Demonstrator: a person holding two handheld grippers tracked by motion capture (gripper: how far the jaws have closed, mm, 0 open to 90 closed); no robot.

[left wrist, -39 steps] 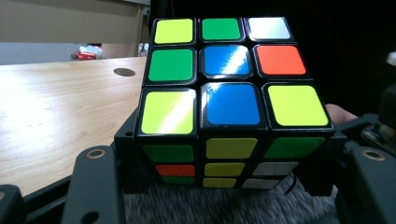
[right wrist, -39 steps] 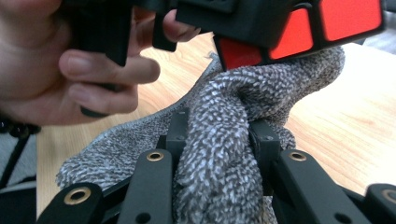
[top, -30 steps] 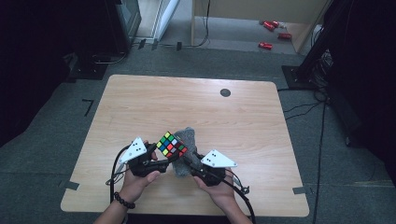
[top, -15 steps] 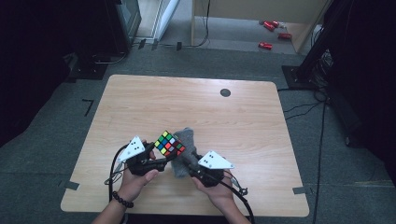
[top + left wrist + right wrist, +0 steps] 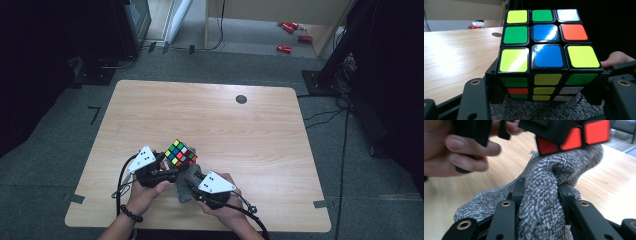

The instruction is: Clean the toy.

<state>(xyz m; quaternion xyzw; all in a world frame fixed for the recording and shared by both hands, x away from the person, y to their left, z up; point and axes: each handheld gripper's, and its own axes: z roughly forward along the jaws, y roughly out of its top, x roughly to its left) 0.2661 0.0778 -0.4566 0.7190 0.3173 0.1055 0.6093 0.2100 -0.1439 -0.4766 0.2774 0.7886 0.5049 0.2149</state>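
We saw the scrambled colour cube, with glossy mixed stickers, clamped in the closed left gripper above the near table edge, while the right gripper pinched a grey fuzzy cloth beneath it.

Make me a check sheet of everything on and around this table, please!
Surface: wooden table, mostly bare, with a dark round spot near the far edge.
Job's things: scrambled puzzle cube; grey fuzzy cloth bunched under it.
Clutter: nothing seen.
Grippers: left gripper shut on the cube; right gripper shut on the cloth.
Cables: black cable loops from the left gripper; more run on the floor at the right.
Surroundings: grey carpet, red items on the floor beyond the table.
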